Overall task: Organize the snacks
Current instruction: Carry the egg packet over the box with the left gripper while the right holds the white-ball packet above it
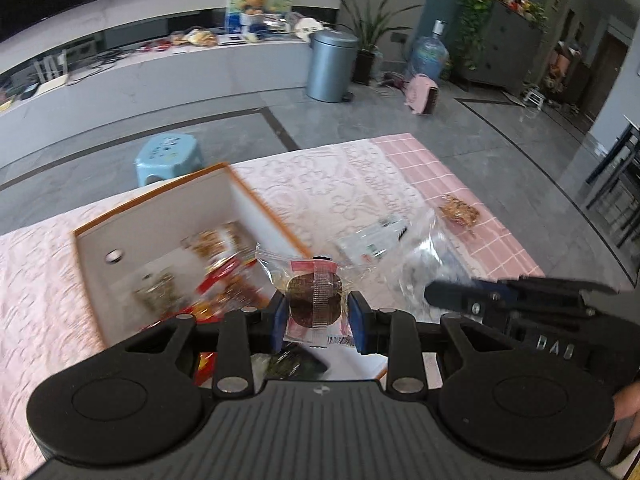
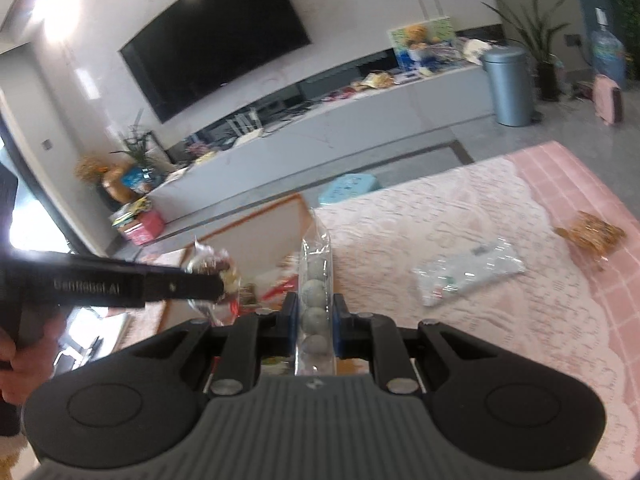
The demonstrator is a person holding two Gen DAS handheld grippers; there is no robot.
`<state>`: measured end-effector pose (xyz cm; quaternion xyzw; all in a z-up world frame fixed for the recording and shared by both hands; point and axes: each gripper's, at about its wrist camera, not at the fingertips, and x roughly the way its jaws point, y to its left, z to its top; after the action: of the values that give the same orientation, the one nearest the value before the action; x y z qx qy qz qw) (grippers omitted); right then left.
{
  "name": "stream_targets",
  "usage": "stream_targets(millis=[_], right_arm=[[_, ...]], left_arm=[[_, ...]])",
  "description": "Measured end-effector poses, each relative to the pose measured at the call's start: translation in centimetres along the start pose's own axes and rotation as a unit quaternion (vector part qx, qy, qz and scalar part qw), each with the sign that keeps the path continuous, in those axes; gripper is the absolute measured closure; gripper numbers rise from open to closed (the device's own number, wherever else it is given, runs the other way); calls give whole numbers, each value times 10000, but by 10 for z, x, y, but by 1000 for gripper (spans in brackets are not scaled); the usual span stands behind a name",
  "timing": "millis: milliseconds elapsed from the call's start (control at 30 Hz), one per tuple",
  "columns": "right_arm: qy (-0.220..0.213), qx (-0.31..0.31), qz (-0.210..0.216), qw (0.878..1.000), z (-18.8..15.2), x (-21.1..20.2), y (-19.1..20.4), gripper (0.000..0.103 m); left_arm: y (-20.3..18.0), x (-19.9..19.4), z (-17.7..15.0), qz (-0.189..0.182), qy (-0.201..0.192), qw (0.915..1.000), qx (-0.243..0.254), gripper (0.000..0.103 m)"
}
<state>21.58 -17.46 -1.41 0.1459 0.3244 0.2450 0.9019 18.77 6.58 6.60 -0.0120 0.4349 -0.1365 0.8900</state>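
Note:
My left gripper [image 1: 316,312] is shut on a clear packet with a round dark brown cake [image 1: 314,300], held above the near right corner of an orange-rimmed white box [image 1: 240,200] holding several snack packs. My right gripper [image 2: 314,316] is shut on a narrow clear bag of grey-green balls [image 2: 316,292], upright between the blue pads. The right gripper's arm [image 1: 520,300] shows at the right of the left wrist view, with its clear bag [image 1: 416,264] blurred. The left gripper and its packet [image 2: 212,268] appear at the left of the right wrist view, with the box [image 2: 256,220] behind.
A white flat packet [image 2: 468,272] and a golden-brown snack pack [image 2: 592,234] lie on the pink lace tablecloth [image 2: 460,208] to the right. A blue stool [image 1: 168,156] stands beyond the table's far edge. A grey bin [image 1: 330,66] and TV bench stand farther off.

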Motion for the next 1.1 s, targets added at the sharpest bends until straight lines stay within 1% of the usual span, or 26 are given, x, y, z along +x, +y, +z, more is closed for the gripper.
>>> stream_targets(millis=[100, 167, 333, 467, 567, 733, 900, 1033, 1100], right_arm=[[47, -113, 184, 9998, 2, 7, 20, 90], [117, -184, 302, 9993, 1, 14, 34, 90], [322, -539, 325, 9975, 0, 36, 62, 90], [480, -896, 146, 9947, 0, 57, 76, 90], [625, -1068, 8, 9923, -3, 75, 77, 90], [902, -1509, -236, 9841, -10, 101, 81, 90], [1177, -1754, -391, 9767, -18, 125, 82, 90], [1309, -2009, -749, 9679, -25, 139, 83, 90], [1368, -2128, -849, 9637, -29, 144, 84, 90]], left_arm=[[10, -4, -11, 162, 50, 9999, 12, 68], [17, -4, -17, 173, 114, 9998, 19, 68], [25, 5, -26, 265, 274, 9990, 251, 68], [32, 17, -36, 258, 462, 9977, 416, 68], [37, 30, -41, 393, 612, 9956, 591, 68], [47, 51, -48, 473, 962, 9916, 729, 68], [45, 66, -52, 580, 1231, 9849, 1073, 68], [45, 76, -54, 700, 1428, 9786, 1306, 68], [45, 81, -55, 758, 1519, 9755, 1402, 68]])
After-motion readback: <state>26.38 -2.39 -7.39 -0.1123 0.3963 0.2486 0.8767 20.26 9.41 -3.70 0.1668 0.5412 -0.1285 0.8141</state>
